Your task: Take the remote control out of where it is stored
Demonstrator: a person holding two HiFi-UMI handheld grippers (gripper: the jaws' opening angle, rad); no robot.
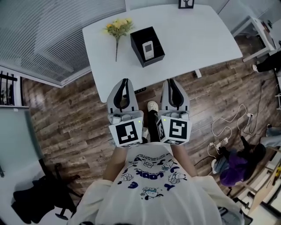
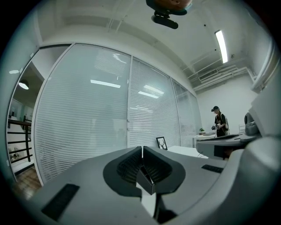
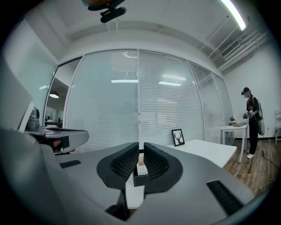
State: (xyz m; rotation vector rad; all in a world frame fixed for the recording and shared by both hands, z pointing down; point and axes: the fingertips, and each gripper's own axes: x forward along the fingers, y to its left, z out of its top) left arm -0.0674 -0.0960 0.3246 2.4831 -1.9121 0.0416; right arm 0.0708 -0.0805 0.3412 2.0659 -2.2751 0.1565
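Head view: the white worktop point(image 1: 193, 35) carries an open black box point(image 1: 141, 36), and the white remote control point(image 1: 148, 49) lies inside it, untouched. A sprig of yellow flowers point(image 1: 117, 25) lies just left of the box, and a small picture frame point(image 1: 186, 3) stands at the far edge. The left gripper point(image 1: 125, 83) and the right gripper point(image 1: 171, 82) are held side by side close to the person's chest, their tips over the near edge of the worktop, well apart from the box. White cables point(image 1: 224, 127) trail across the wooden floor point(image 1: 70, 118) at the right.

Left gripper view: the left gripper point(image 2: 142, 149) has its jaws closed tip to tip with nothing between them. Behind them a corner of the black box point(image 2: 147, 179) shows low down, the picture frame point(image 2: 161, 143) stands farther off, and a wall of glass with blinds point(image 2: 96, 114) fills the background. A person point(image 2: 219, 121) stands far back at the right.

Right gripper view: the right gripper point(image 3: 141, 146) has its jaws a narrow slit apart, holding nothing. Through the slit the black box point(image 3: 140, 176) shows on the worktop point(image 3: 206, 151), far beyond the tips. The picture frame point(image 3: 178, 137) stands to its right, and the person point(image 3: 251, 121) stands at the far right.
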